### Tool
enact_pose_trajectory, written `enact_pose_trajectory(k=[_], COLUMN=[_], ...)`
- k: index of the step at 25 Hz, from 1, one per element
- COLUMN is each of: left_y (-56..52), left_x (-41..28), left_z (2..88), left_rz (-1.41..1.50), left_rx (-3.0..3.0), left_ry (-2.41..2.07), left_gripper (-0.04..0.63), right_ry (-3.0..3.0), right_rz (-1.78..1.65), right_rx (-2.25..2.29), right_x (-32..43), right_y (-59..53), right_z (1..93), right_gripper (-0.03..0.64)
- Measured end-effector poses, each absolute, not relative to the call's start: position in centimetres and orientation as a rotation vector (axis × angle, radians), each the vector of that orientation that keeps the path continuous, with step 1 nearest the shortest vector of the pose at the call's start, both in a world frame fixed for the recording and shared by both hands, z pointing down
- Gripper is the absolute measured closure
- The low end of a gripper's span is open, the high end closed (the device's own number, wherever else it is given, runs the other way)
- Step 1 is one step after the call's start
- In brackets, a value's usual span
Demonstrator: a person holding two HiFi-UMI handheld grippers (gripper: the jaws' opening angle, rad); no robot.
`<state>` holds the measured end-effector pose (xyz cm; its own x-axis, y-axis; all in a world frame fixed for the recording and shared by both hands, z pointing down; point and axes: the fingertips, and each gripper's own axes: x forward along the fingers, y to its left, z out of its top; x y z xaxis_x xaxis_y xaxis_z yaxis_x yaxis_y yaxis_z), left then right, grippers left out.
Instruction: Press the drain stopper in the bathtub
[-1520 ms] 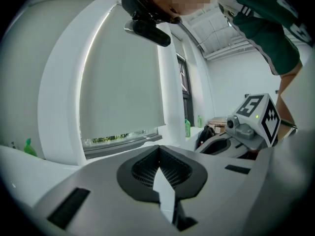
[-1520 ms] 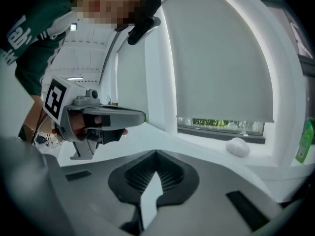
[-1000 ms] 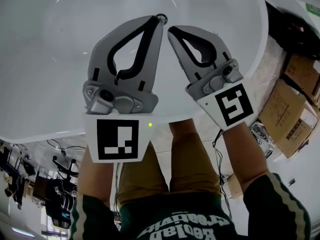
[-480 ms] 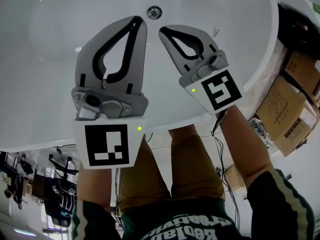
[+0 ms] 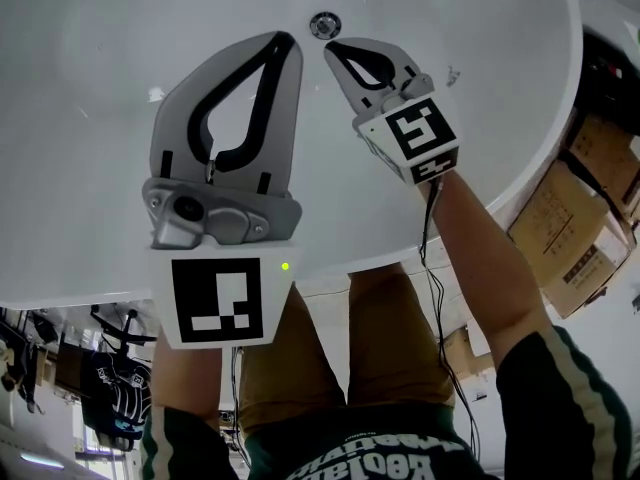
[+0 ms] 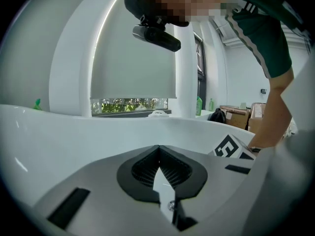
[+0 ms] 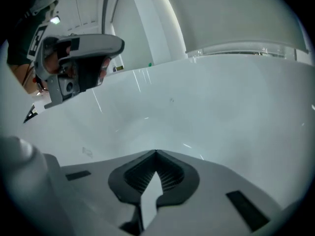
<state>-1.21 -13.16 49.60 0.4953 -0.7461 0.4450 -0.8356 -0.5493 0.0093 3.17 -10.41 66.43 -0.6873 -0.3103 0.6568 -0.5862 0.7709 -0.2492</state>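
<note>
Drain stopper (image 5: 324, 25), a small round metal disc, lay on the floor of the white bathtub (image 5: 80, 168), near the top of the head view. The right claw (image 5: 334, 48) pointed at it from the near right, its tips just beside the disc; whether they touched it could not be told. Its own view showed the two jaws pressed together with only the smooth white tub wall beyond them. The left claw (image 5: 288, 44) was held alongside, its tips a little to the left of the stopper and apart from it, its jaws likewise closed on nothing. Beyond the tub's curved rim, cardboard boxes (image 5: 585, 218) stood on the floor at the right.
</note>
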Motion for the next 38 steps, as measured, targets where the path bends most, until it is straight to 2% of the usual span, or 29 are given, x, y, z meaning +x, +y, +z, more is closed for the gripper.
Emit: enact_pose_trajectory(k=[18,38], left_y=[-14.2,-13.7], left_x=[-2.7,-4.8], left_z=[57.7,63.2], left_rz=[0.592,0.726], left_rx=[2.451,2.262], left_ry=[-1.328,-1.341], left_gripper=[0.592,0.592], right_ry=[-2.059,-1.932], right_rz=[0.811,0.611], right_rx=[0.772,0.654], right_x=[6.2,6.5], right_y=[-11.1,-11.1], right_z=[80.5,88.7], right_gripper=[0.601,0.601])
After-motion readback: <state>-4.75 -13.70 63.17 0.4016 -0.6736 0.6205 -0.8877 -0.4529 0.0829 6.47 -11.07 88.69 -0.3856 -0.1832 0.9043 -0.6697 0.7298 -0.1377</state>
